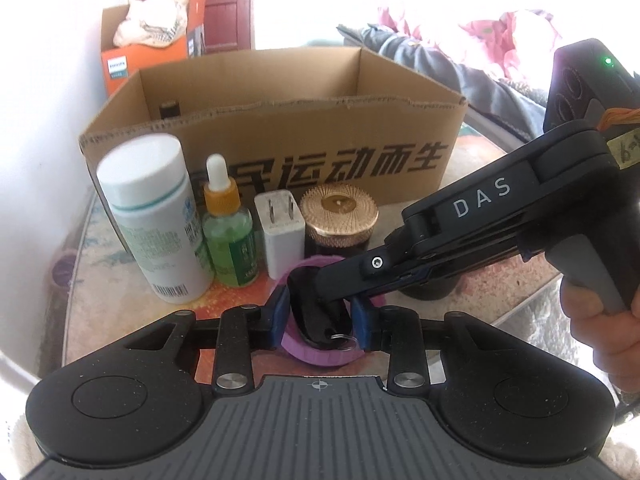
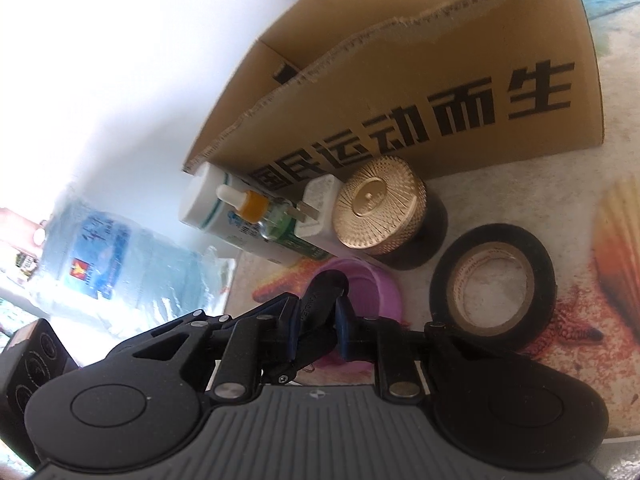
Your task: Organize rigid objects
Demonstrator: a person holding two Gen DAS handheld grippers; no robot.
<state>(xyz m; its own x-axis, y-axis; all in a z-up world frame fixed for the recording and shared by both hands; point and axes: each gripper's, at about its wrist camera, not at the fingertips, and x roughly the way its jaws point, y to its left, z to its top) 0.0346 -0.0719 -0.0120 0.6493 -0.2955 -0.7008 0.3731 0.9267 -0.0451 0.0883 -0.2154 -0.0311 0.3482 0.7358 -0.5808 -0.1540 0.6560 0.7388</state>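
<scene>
While the two grippers meet over a small purple bowl (image 1: 320,354), a black key fob (image 1: 316,312) with a metal ring (image 1: 343,340) stands tilted inside this bowl. In the left wrist view, the left gripper (image 1: 322,318) has its blue pads on both sides of the bowl, and they seem to press on its rim, so it grasps the bowl. The right gripper (image 1: 320,284) comes from the right side, and its tips reach down to the top of the fob.

In the right wrist view, the right gripper (image 2: 320,316) has its fingers closed around the key fob (image 2: 320,300), with the purple bowl (image 2: 376,292) just behind it.

The bowl rests on a patterned table (image 2: 520,200). Behind it, in a row, stand a white bottle (image 1: 156,220), a green dropper bottle (image 1: 228,224), a white charger plug (image 1: 280,232) and a dark jar with a gold lid (image 1: 339,210). They are close to each other and just in front of an open cardboard box (image 1: 320,156) with black characters on its wall. A roll of black tape (image 2: 494,286) lies flat on the table, beside the bowl and near the jar. A dark object shows inside the box, but I cannot tell what it is.
</scene>
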